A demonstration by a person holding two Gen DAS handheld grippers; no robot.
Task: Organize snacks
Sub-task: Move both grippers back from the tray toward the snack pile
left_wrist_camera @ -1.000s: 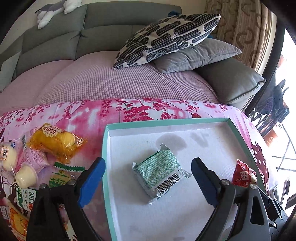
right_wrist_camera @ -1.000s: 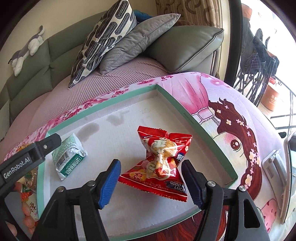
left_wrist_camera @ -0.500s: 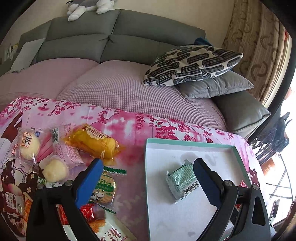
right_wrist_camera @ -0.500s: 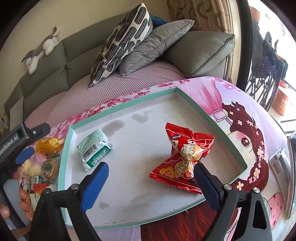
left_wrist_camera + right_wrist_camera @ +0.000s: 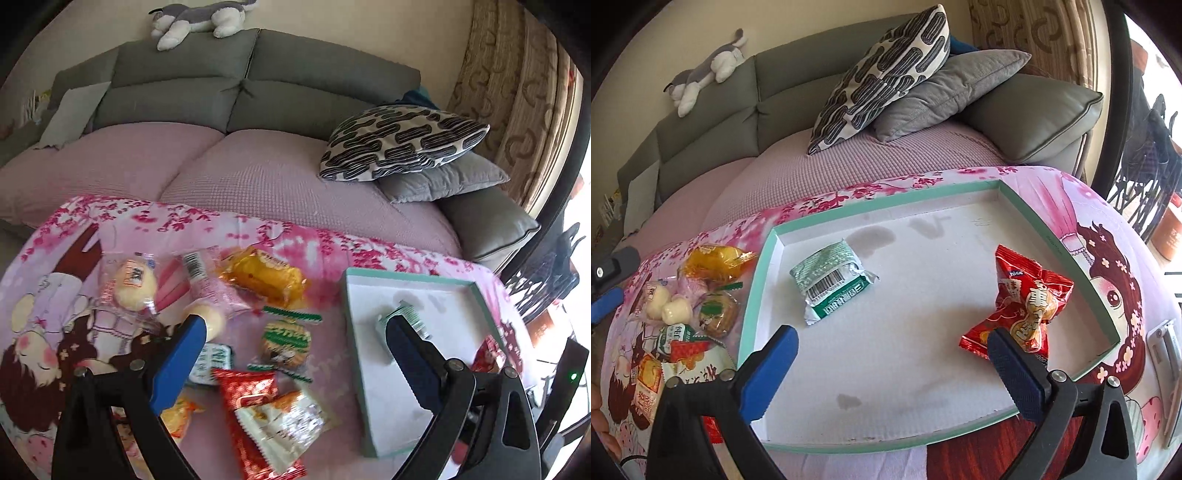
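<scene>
right tool (image 5: 892,347) tilted down, jaws opening

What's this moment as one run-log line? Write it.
left claw: open, empty | right claw: opening, empty | tray: green packet, red packet

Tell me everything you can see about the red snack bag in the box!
The red snack bag is a shiny, crinkly foil packet, puffy at both ends and pinched in at the middle. It has gold, cream and white printing with a cartoon picture and big characters. It still looks sealed. It lies on the white floor of the teal-edged box, near the right wall but apart from it. Nothing holds it: the right gripper is open, one fingertip showing just in front of its lower corner.
</scene>
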